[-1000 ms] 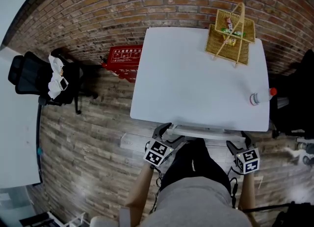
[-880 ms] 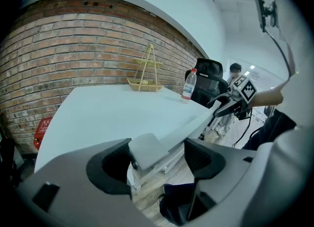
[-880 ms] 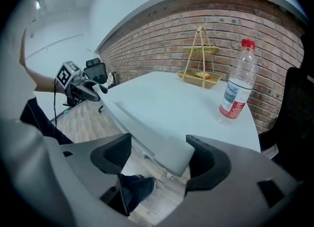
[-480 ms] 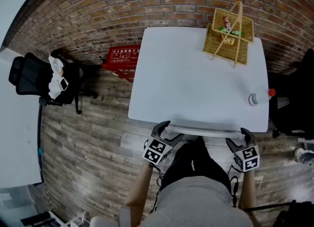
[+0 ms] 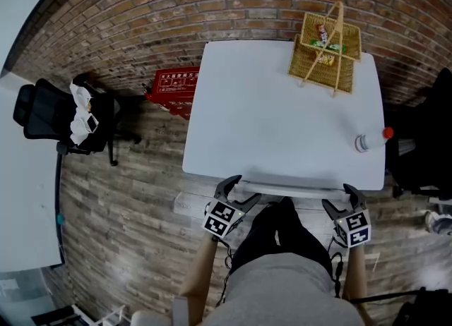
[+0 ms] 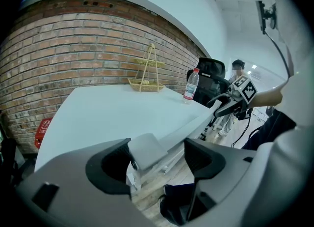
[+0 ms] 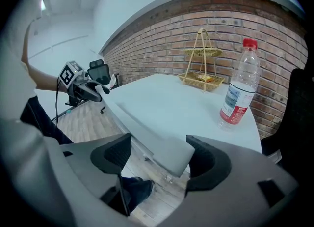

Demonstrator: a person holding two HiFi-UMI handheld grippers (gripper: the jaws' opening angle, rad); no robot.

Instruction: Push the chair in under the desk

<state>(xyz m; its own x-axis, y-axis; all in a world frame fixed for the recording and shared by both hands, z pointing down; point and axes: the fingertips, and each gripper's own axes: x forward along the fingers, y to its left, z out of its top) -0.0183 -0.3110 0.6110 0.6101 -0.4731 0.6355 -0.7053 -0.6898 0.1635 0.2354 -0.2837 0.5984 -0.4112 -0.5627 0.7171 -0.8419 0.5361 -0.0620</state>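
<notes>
Straddling the tabletop's (image 5: pixel 275 120) near corners with left hand-held gripper (image 5: pixel 236 189) and right hand-held gripper (image 5: pixel 340 201), both spread, clamping nothing; could topple the upright water bottle (image 5: pixel 371 140) at right if jolted.

Bright, even indoor light washes the white rectangular table (image 5: pixel 275 120); fisheye curves the red-brick wall (image 5: pixel 141 7), corners vignette black.
</notes>
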